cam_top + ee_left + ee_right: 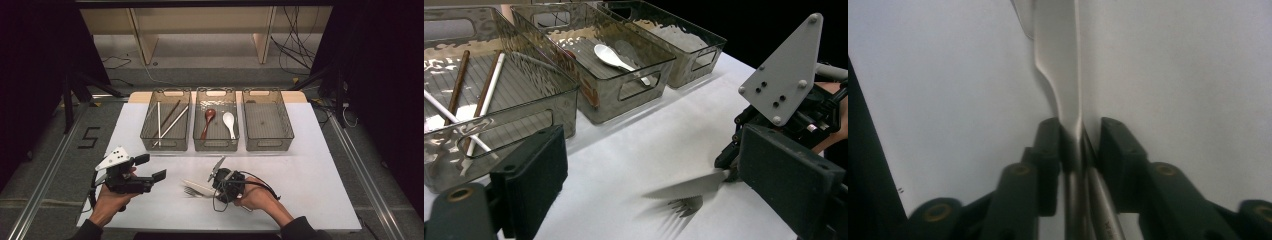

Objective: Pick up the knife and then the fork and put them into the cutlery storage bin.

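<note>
We are pinching the knife (pixel 1060 70) by its handle in the right tongs (pixel 1080 145), low over the counter (pixel 310 165) — thin, stiff, slippery steel — while the left tongs (pixel 150 167) are gaping wide, empty.

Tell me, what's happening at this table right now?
A person is sorting cutlery into three clear bins. The right hand-held gripper has its jaws closed on a knife near the table's front edge, with a fork lying beside it on the white table. The left hand-held gripper waits open, holding nothing. Chopsticks sit in the left bin, two spoons in the middle one.
</note>
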